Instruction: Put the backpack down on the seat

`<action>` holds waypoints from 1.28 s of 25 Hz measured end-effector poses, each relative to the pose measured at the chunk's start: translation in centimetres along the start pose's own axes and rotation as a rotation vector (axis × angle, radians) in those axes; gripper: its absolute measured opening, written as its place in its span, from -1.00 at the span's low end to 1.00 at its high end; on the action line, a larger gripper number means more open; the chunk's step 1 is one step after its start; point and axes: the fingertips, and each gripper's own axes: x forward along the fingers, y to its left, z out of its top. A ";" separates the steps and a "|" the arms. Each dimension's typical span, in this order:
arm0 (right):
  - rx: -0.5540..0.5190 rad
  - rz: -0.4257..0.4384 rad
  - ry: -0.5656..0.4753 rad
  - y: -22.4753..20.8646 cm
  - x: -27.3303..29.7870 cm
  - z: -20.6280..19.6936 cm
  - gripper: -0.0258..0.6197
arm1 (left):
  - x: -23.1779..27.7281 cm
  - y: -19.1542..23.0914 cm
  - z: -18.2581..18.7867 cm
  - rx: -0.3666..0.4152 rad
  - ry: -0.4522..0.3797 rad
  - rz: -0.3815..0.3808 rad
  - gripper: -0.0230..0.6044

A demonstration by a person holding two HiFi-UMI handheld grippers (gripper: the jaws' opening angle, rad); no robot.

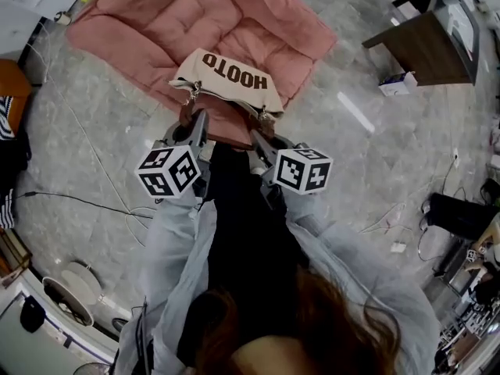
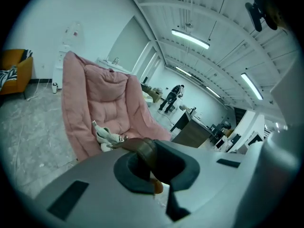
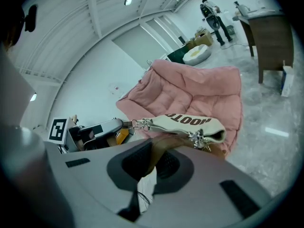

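Backpack (image 1: 226,76): cream, with dark print, hanging in the air over the near edge of the seat (image 1: 195,22). It is not laid down on it; whether its bottom touches the cushion I cannot tell.
Straps (image 1: 187,114): brown, one at each end of the backpack, each joined to it by a metal clip (image 1: 263,116). They run from the backpack back to the grippers.
Left gripper (image 1: 197,127): on the near side of the seat, at the left end of the backpack. Its fingers are pressed together and pinch the left strap (image 2: 142,148).
Right gripper (image 1: 262,143): just beside the left one, at the right end of the backpack. Its fingers are also pressed together, pinching the right strap (image 3: 159,151).
Seat: pink and padded, lying low on the floor (image 1: 351,178), its back part raised.
Floor: grey with a stone pattern; a thin dark cable (image 1: 78,201) lies on it, left of the seat's near edge.
Desk (image 1: 426,45): dark wood, well apart from the seat on its right.
Orange chair (image 1: 12,84): well apart from the seat on its left.
Person (image 2: 172,97): far behind the seat, standing, too small to see more.
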 end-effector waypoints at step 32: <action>0.057 -0.067 0.297 -6.4 2.0 -16.3 -0.18 | -3.0 6.7 -20.9 -0.012 0.292 0.211 -0.37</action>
